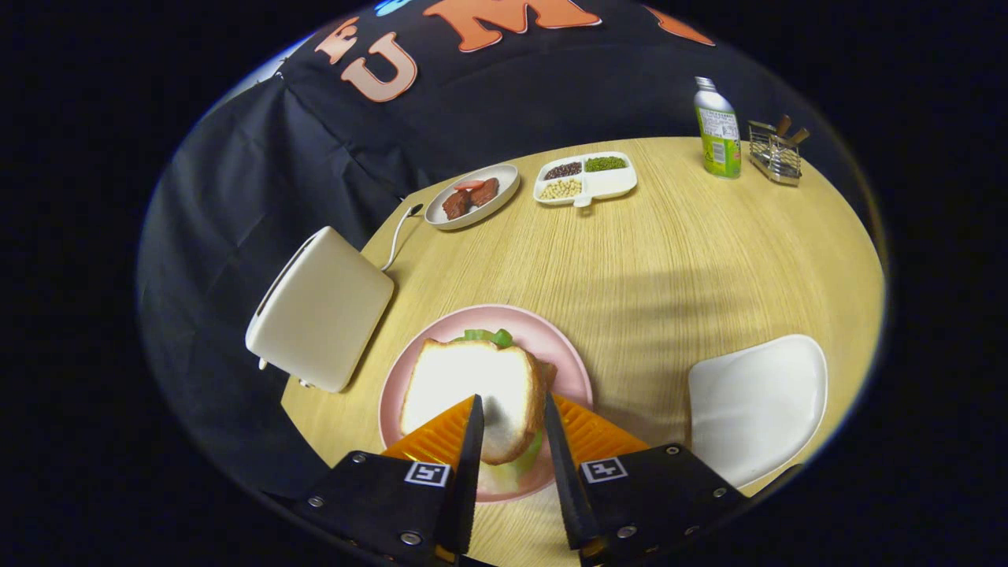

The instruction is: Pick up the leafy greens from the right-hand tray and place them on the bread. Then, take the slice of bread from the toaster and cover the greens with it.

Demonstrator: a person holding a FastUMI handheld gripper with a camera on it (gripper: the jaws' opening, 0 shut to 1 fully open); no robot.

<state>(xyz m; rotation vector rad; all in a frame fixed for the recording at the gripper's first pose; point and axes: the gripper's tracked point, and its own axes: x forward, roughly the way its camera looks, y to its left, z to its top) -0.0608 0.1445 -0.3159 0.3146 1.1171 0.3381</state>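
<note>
One slice of bread [472, 386] already lies on top of the leafy greens [490, 337] on the pink plate [563, 354], just ahead of the gripper [510, 416], whose fingers stand apart above the slice's near edge and clamp nothing. Largest of the surroundings is the round wooden table [669, 252]; the toaster [319, 311] stands ahead and to the left of the fingers, and the white tray [760, 405] sits just to their right with no greens visible on it. The main risk, as a judgement, is that the fingers drag or tip the top slice if they brush it, because they hover right over its near crust; that would slide it off the greens or uncover them. Whether the fingertips touch the bread cannot be told from this angle. Hard to make out are the lower slice under the greens, hidden by the top one, the toaster's slots, and the near rim of the plate behind the fingers. Well beyond stand a plate of meat [472, 197], a divided dish [587, 179], a bottle [718, 130] and a small wire rack [776, 151].
</note>
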